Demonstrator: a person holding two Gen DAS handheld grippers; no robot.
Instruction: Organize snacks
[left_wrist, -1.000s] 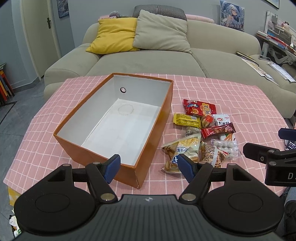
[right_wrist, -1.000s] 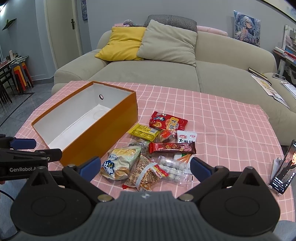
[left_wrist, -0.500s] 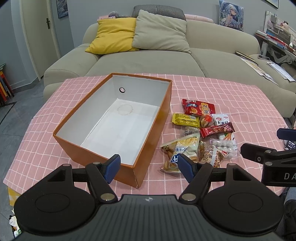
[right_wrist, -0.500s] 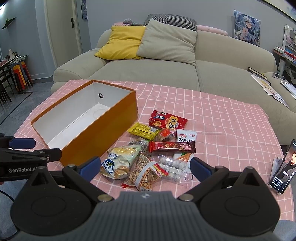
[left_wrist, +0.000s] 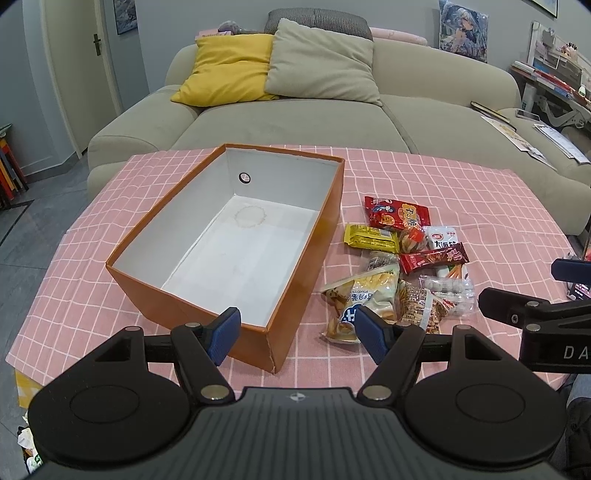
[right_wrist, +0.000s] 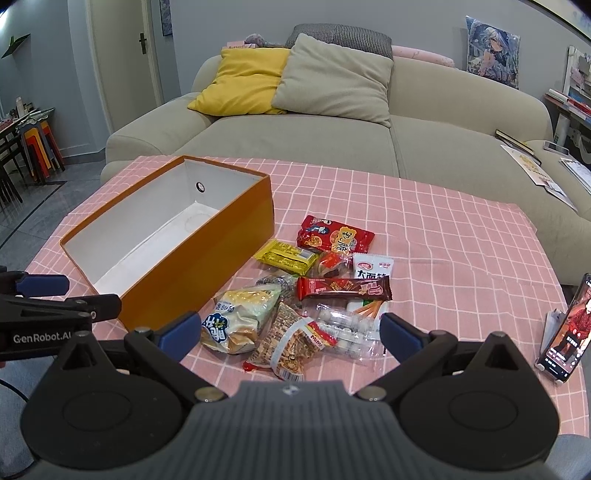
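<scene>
An empty orange cardboard box (left_wrist: 306, 254) with a white interior sits on a counter (right_wrist: 443, 240) under a pink checked cloth, and just to its right lies a loose heap of snack packets (right_wrist: 314, 295), none yet inside. The left claw (left_wrist: 297, 330) hovers released over the box's near corner, and the right claw (right_wrist: 290, 328) hangs released above the nearest packets, grasping nothing. The sensible start seems to be pinching one top packet, such as the peanut bag (right_wrist: 291, 343), by its flat middle, lifting it clear and lowering it flat into a box corner
</scene>
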